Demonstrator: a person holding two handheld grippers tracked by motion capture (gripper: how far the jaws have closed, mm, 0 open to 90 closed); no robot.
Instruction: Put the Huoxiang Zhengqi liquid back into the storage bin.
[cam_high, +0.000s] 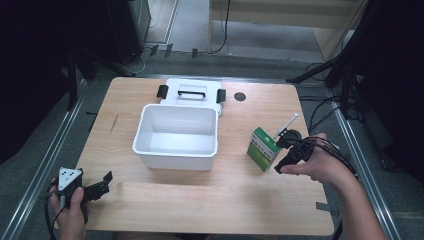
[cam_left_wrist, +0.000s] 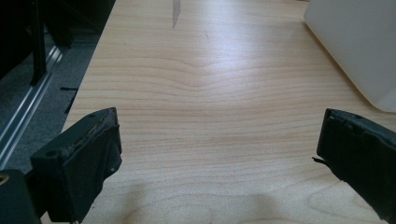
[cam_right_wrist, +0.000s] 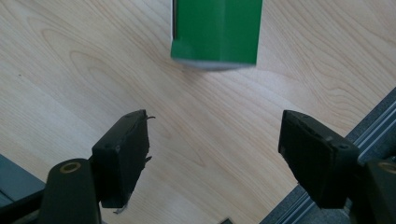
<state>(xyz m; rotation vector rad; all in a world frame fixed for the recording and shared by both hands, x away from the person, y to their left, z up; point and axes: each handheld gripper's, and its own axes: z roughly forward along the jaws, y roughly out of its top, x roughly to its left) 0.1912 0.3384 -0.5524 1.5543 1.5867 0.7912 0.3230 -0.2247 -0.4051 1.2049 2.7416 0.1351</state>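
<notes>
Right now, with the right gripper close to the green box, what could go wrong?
1. The green box stands upright on a small base; a jaw of the right gripper, open and not around it, could knock it over.
2. The box sits near the table's right side, so a push might send it off.
3. The white bin is apart, so a carry is needed.

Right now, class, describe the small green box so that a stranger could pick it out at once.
Start at the wooden table and find the open white bin near its middle. To the bin's right, by the right claw, stands the green box. It is the one green thing there, with a white printed side.
</notes>
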